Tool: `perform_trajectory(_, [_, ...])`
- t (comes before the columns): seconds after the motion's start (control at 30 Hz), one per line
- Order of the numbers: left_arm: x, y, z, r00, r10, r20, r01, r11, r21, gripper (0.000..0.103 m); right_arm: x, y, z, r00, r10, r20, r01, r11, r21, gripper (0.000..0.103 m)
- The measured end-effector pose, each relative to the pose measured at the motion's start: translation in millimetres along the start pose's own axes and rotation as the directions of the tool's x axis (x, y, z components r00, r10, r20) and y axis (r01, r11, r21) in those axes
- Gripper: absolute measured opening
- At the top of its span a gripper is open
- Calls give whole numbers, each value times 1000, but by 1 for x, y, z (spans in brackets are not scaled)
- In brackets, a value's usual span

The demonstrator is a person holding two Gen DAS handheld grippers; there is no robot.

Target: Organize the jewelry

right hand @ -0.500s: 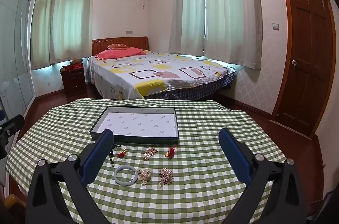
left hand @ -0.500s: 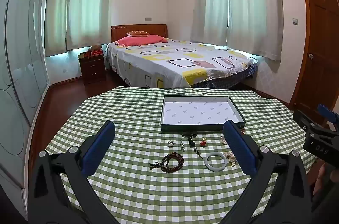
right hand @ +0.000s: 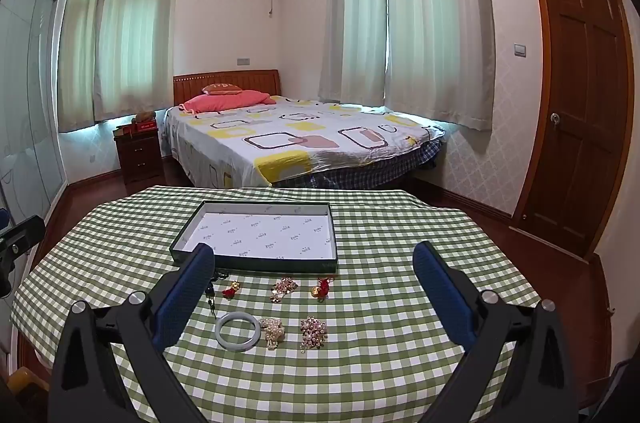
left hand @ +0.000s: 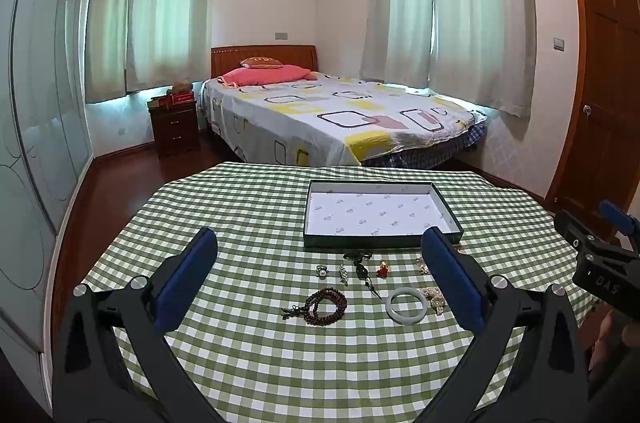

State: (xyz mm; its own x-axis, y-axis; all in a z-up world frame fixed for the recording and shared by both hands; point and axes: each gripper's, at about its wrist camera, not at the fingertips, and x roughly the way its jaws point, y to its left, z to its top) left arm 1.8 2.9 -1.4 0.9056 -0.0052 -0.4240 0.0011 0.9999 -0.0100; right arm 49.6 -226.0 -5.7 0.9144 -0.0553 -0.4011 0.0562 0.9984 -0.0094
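A dark green shallow box (left hand: pixel 383 241) with a white lining (right hand: pixel 264 231) sits on the green checked tablecloth (left hand: pixel 248 215). In front of it lie a dark bead bracelet (left hand: pixel 325 305), a white jade bangle (left hand: pixel 407 304) (right hand: pixel 237 332), a pearl cluster (right hand: pixel 273 330), a rhinestone brooch (right hand: pixel 313 329), a red charm (left hand: pixel 383 269) (right hand: pixel 231 290), a gold brooch (right hand: pixel 283 288), a red-gold charm (right hand: pixel 321 289), a ring (left hand: pixel 321 270) and a black pendant (left hand: pixel 361 269). My left gripper (left hand: pixel 320 243) is open and empty above the jewelry. My right gripper (right hand: pixel 314 257) is open and empty, held back from the jewelry.
The table's far edge drops to a dark wood floor (left hand: pixel 120 191). A bed (left hand: pixel 332 111), a nightstand (left hand: pixel 174 127) and a wooden door (right hand: pixel 580 103) stand beyond. The right gripper shows at the right edge of the left wrist view (left hand: pixel 600 259).
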Motion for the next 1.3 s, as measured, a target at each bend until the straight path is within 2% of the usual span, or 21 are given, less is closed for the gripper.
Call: perform_trajectory(1.3, [-3, 0, 6, 1000, 2, 14, -2, 1000, -12, 99, 1, 1, 1, 1000, 2, 4, -2, 1000, -1, 97])
